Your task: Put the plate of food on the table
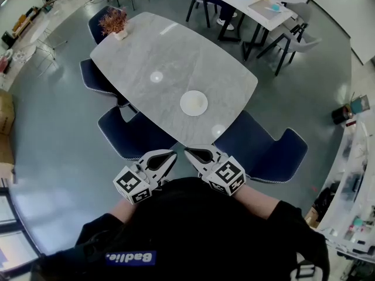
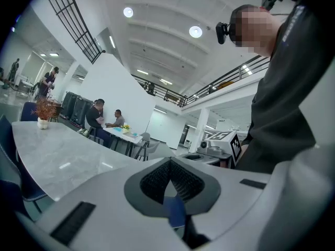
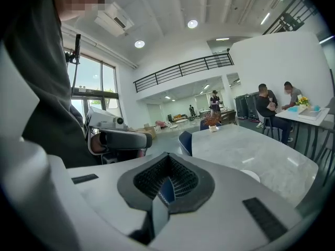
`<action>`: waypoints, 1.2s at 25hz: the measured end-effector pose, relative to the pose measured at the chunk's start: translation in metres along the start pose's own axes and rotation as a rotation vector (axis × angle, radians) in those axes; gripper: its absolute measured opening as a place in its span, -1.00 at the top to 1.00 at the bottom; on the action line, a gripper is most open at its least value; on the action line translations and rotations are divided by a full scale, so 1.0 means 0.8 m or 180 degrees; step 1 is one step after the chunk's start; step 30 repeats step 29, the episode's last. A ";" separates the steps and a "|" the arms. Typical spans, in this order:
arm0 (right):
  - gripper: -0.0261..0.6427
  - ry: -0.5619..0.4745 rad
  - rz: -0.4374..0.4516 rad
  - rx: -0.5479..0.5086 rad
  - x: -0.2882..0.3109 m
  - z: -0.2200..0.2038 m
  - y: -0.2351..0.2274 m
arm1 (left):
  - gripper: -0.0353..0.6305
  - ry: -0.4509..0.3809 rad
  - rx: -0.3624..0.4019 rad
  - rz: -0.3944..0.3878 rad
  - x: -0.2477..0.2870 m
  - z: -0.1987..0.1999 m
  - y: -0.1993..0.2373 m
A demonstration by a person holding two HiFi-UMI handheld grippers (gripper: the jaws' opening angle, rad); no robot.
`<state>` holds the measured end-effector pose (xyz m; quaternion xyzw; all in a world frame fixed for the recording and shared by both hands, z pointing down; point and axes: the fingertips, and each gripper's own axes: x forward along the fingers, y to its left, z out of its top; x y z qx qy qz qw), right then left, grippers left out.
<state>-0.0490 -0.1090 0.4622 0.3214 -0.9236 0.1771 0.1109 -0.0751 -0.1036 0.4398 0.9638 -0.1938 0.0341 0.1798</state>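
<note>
A white plate (image 1: 193,103) lies on the grey marble table (image 1: 152,51), near the table's close end. Whether there is food on it cannot be made out. Both grippers are held tight against the person's chest, short of the table edge and well apart from the plate. My left gripper (image 1: 170,156) is shut with nothing in it, its jaws meeting in the left gripper view (image 2: 168,163). My right gripper (image 1: 188,152) is shut and empty too (image 3: 167,158). Part of the plate (image 3: 252,175) shows just past the right jaws.
Dark blue chairs (image 1: 132,134) (image 1: 266,148) stand around the near end of the table. A potted dry plant (image 1: 114,23) sits at its far end. Behind it is a white table (image 1: 258,2) with seated people. A counter (image 1: 351,180) runs along the right.
</note>
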 end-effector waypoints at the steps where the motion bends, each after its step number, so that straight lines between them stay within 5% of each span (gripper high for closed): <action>1: 0.89 0.0004 0.0009 0.0005 0.000 0.001 0.002 | 0.87 0.0003 0.0003 -0.0001 0.000 0.000 -0.001; 30: 0.89 0.0039 0.0008 0.0021 -0.002 0.000 0.005 | 0.87 0.0010 0.0005 0.0028 -0.005 0.001 -0.004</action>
